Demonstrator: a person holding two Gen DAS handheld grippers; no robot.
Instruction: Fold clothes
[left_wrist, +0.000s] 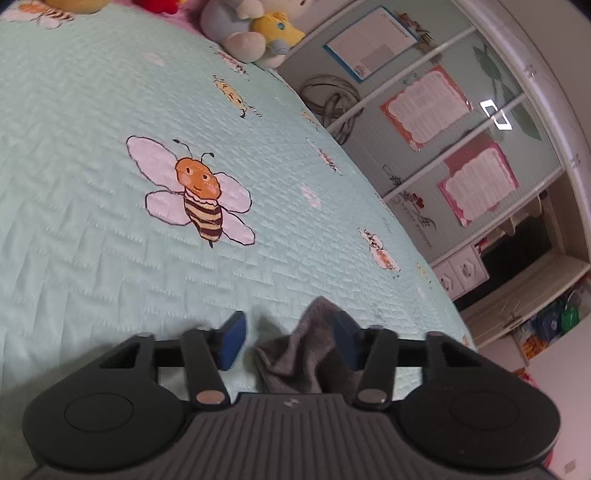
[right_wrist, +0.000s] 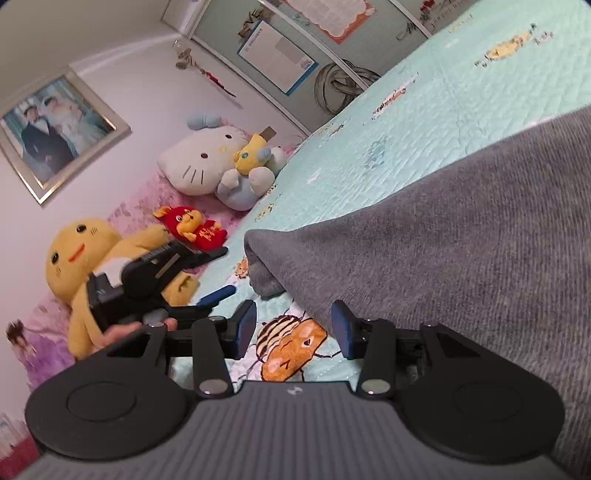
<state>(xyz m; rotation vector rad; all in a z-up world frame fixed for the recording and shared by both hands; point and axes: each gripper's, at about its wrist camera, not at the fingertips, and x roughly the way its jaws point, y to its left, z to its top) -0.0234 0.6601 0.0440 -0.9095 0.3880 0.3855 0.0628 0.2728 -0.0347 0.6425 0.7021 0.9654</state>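
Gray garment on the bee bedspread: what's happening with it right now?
A person is working a gray garment on a pale green bee-print bedspread with two handheld grippers. Both are open. The left gripper has a bunched corner of the cloth draped over one pad, not pinched. The right gripper sits at the garment's edge with only the bedspread between its pads. Neither gripper is clamped on the cloth. Plush toys sit at the head of the bed.

surface: bed under a mint-green quilted bedspread (left_wrist: 92, 221) printed with cartoon bees | on it: grey fleece garment (right_wrist: 461, 240), one edge folded over, lying flat | head end: white cat plush (right_wrist: 199, 162), small blue-and-yellow plush (right_wrist: 243, 173), red plush (right_wrist: 195, 225), large yellow plush (right_wrist: 74, 254)
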